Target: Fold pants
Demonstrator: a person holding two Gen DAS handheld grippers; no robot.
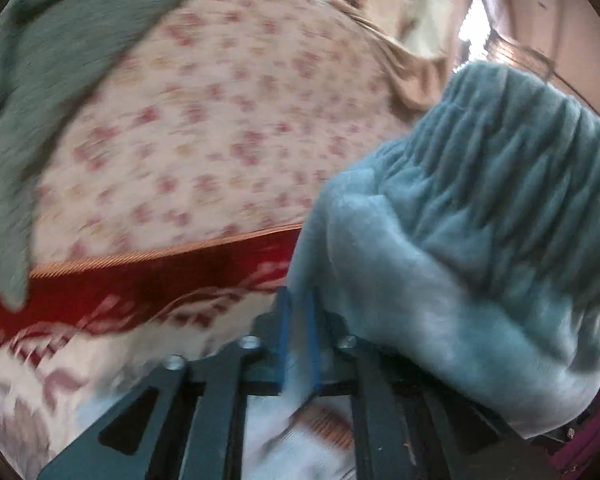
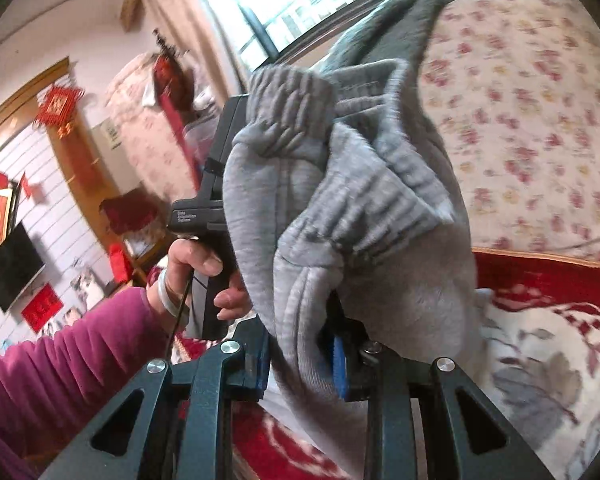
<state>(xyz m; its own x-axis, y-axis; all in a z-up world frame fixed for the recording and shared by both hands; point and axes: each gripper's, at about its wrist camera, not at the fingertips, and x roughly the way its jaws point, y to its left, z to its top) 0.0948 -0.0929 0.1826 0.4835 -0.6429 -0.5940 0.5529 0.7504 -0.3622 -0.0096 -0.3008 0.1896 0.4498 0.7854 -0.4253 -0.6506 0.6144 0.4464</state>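
We have the grey pants [image 2: 352, 216] lifted off the floral bedsheet [image 1: 220, 120], waistband bunched at 2 o'clock in the left view. Left gripper [image 1: 298, 332] is pressed together on a thin edge of the fabric; right gripper [image 2: 300, 360] is pinching a thick wad of it. We'd judge the step goes best keeping both pinches level and the cloth taut between them before laying down. No containers in view.

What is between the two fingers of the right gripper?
In the right wrist view, a thick fold of the grey pants fills the gap of the right gripper; its blue pads press on the cloth from both sides.
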